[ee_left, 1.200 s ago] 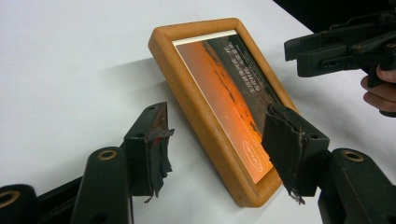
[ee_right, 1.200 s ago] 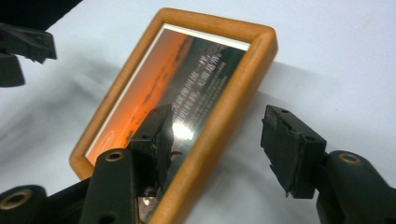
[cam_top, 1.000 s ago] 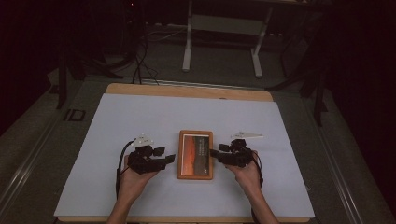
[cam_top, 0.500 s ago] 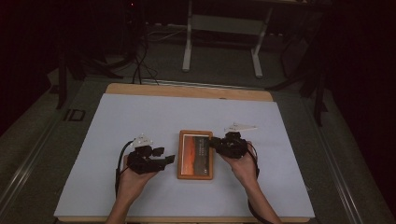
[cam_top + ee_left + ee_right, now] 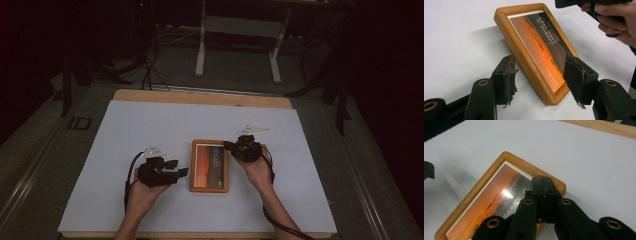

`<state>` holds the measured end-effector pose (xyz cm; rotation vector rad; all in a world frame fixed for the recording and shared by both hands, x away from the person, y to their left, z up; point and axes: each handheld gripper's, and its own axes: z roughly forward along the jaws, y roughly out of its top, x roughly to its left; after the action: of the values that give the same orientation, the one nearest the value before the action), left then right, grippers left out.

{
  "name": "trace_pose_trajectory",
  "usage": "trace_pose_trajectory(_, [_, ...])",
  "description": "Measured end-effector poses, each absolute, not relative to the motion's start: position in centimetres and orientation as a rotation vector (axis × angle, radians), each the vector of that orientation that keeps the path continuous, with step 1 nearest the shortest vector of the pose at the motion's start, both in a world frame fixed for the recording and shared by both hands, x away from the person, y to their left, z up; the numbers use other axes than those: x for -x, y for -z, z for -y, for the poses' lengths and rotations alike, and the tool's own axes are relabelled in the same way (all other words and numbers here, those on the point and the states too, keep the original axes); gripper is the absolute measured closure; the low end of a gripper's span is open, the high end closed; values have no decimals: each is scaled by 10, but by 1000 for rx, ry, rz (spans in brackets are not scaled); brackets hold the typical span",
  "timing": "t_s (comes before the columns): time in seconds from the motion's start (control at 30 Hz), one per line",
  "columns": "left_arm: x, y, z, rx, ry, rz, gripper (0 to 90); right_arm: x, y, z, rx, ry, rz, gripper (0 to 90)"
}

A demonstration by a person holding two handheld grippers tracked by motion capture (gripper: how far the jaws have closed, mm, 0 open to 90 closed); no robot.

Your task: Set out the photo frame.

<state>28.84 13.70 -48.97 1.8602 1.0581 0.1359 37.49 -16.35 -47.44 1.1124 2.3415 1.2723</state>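
Observation:
A wooden picture frame [image 5: 210,166] with an orange sunset print lies flat near the middle of the white table. My left gripper [image 5: 181,172] sits at its left edge; in the left gripper view the frame's near corner [image 5: 549,96] lies between the open jaws [image 5: 541,77], whose pads do not press on it. These jaws have just been closing a little. My right gripper [image 5: 229,145] hovers over the frame's far right corner. It has just closed, and its jaws [image 5: 543,182] stand shut together above the frame [image 5: 486,195] with nothing between them.
The white sheet [image 5: 150,130] covers the table, with a wooden strip [image 5: 200,97] along the far edge. A metal stand [image 5: 237,45] and cables [image 5: 150,70] are on the dark floor behind. The right hand [image 5: 616,22] holds its gripper at the left gripper view's top right.
The right gripper has slid along the frame's right side toward its far corner and shut its jaws. The left gripper and the frame have stayed in place.

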Motion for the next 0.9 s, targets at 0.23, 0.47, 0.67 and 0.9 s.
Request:
trace_pose_trajectory(0.23, [-288, 490, -136, -1856, -145, -1062, 427, -381, 476, 161, -1062, -1224, -2357, 897])
trace_pose_trajectory(0.47, [-288, 489, -138, -1847, -148, -1064, 422, -388, 477, 154, -1044, -1164, -2366, 892])
trace_pose_trajectory(0.67, [-288, 490, -138, -1850, -152, -1066, 419, -391, 480, 148, -1029, -1135, -2384, 889])
trace_pose_trajectory(0.9, [-288, 490, -137, -1859, -161, -1069, 419, -392, 489, 145, -1045, -1135, -2394, 889])
